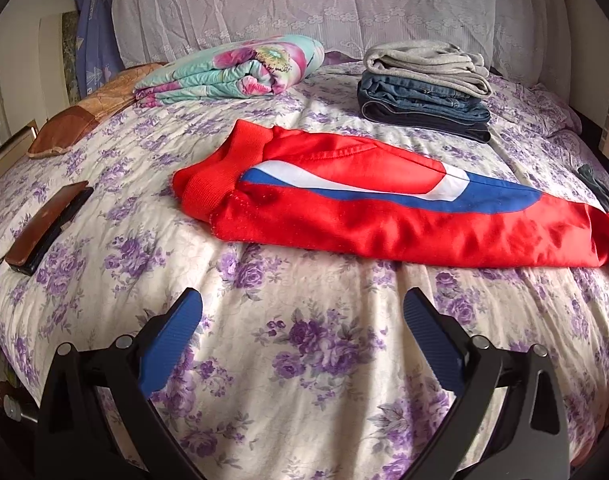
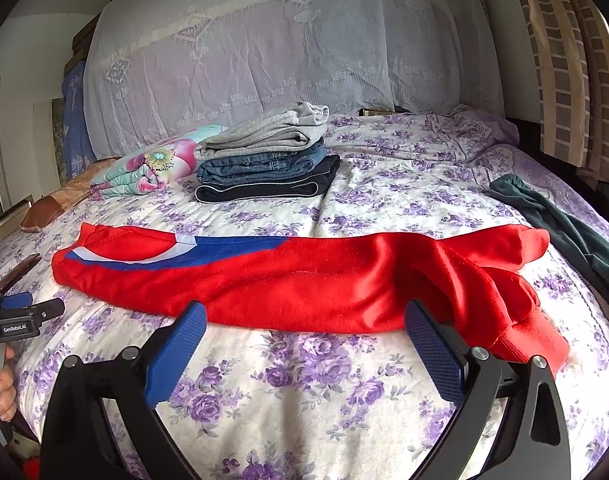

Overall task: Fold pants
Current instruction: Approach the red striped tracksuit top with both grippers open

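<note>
Red pants (image 1: 384, 216) with a blue and white side stripe lie lengthwise across the floral bed, legs stacked, waistband at the left. In the right wrist view the pants (image 2: 304, 284) end in rumpled ribbed cuffs (image 2: 532, 336) at the right. My left gripper (image 1: 303, 304) is open and empty, above the bedspread short of the pants' near edge. My right gripper (image 2: 304, 316) is open and empty, its fingertips at the pants' near edge, close to the cuffs. The left gripper also shows at the left edge of the right wrist view (image 2: 20, 312).
A stack of folded clothes (image 1: 424, 92) sits behind the pants, also in the right wrist view (image 2: 264, 160). A folded floral blanket (image 1: 232, 72) lies at the back left. A brown wallet-like case (image 1: 44, 232) lies left. A dark green garment (image 2: 564, 224) lies right.
</note>
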